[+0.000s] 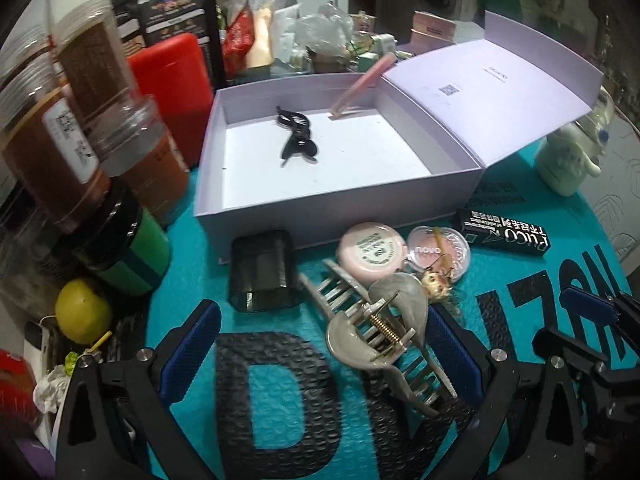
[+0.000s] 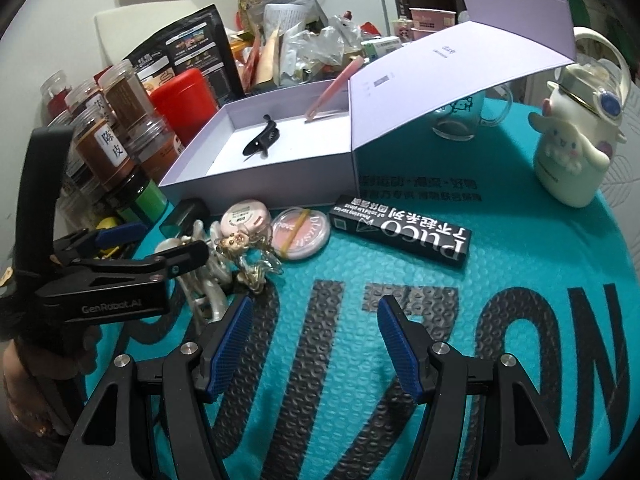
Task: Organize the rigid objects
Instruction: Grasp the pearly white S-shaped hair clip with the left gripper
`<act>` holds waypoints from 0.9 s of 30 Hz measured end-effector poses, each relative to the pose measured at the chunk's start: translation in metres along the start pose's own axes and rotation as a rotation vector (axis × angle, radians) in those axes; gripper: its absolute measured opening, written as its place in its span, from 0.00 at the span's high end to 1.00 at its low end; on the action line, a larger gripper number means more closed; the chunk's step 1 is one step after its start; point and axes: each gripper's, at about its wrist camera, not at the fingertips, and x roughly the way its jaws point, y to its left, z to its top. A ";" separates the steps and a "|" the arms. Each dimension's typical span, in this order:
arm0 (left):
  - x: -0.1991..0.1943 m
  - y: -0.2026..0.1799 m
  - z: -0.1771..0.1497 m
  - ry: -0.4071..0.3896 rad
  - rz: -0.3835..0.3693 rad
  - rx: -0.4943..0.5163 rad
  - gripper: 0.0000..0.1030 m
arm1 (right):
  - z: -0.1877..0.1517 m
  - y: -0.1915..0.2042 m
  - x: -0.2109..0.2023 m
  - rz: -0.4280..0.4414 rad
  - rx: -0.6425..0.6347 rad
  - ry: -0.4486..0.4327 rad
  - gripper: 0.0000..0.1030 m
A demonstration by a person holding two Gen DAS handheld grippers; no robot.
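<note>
My left gripper (image 1: 326,316) stands open and wide just above the teal mat. A grey claw hair clip (image 1: 376,328) lies between its fingers, close to the right pad (image 1: 452,344). Behind the clip lie a gold charm (image 1: 436,284), a pink round compact (image 1: 372,252), a blush compact (image 1: 438,254), a black lipstick box (image 2: 400,232) and a dark translucent case (image 1: 262,272). The open lilac box (image 1: 320,208) holds a black hair clip (image 1: 296,136) and a leaning pink tool (image 1: 360,84). My right gripper (image 2: 316,304) is open over bare mat, with nothing between its fingers.
Spice jars (image 1: 80,112), a red tin (image 1: 176,88), a green jar (image 1: 132,256) and a lemon (image 1: 82,312) crowd the left edge. A white character bottle (image 2: 572,148) and a glass mug (image 2: 464,116) stand at the right. Clutter fills the back behind the box.
</note>
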 end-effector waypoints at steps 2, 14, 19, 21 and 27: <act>-0.004 0.005 -0.002 -0.002 -0.006 -0.011 0.00 | 0.001 0.004 -0.005 -0.013 -0.024 -0.017 0.37; -0.016 0.040 -0.015 -0.040 0.073 -0.104 0.00 | 0.001 0.015 -0.006 0.007 -0.051 -0.023 0.37; -0.018 0.045 -0.026 -0.023 0.008 -0.129 0.00 | 0.002 0.018 -0.003 0.016 -0.060 -0.015 0.37; -0.016 0.043 -0.028 -0.016 -0.045 -0.140 0.00 | 0.002 0.018 -0.001 0.021 -0.060 -0.011 0.37; -0.005 0.025 -0.029 0.009 -0.093 -0.107 0.00 | 0.000 0.016 0.003 0.018 -0.051 0.001 0.37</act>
